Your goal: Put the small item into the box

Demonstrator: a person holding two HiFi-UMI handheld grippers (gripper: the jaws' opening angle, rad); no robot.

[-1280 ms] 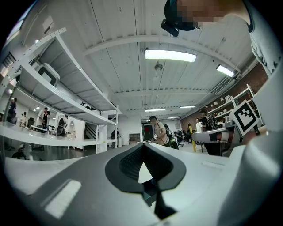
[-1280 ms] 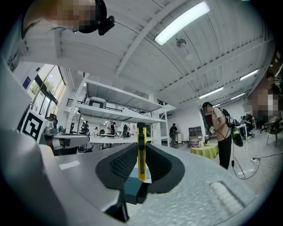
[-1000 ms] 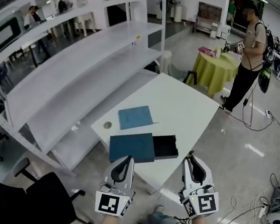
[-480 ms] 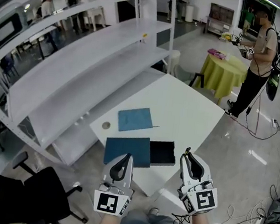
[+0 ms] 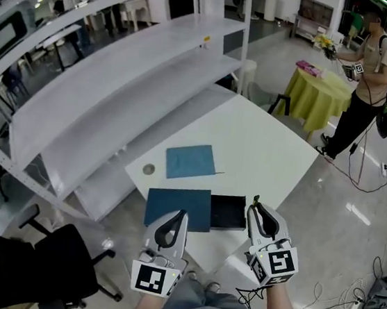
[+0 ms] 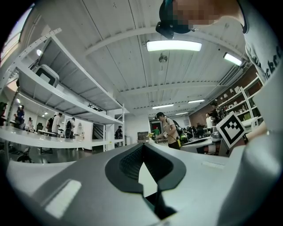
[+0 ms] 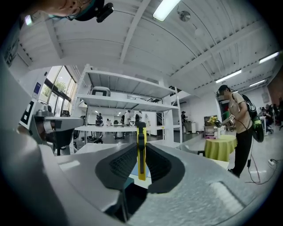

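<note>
No readable text or numbers (square markers (image 5: 155, 281) merely patterned).

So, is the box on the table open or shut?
Open: the box has its dark tray slid out beside its blue cover.

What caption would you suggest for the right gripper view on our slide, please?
Right tool shut on a thin yellow item, held upright, with white shelving and a green-clothed table beyond.
</note>
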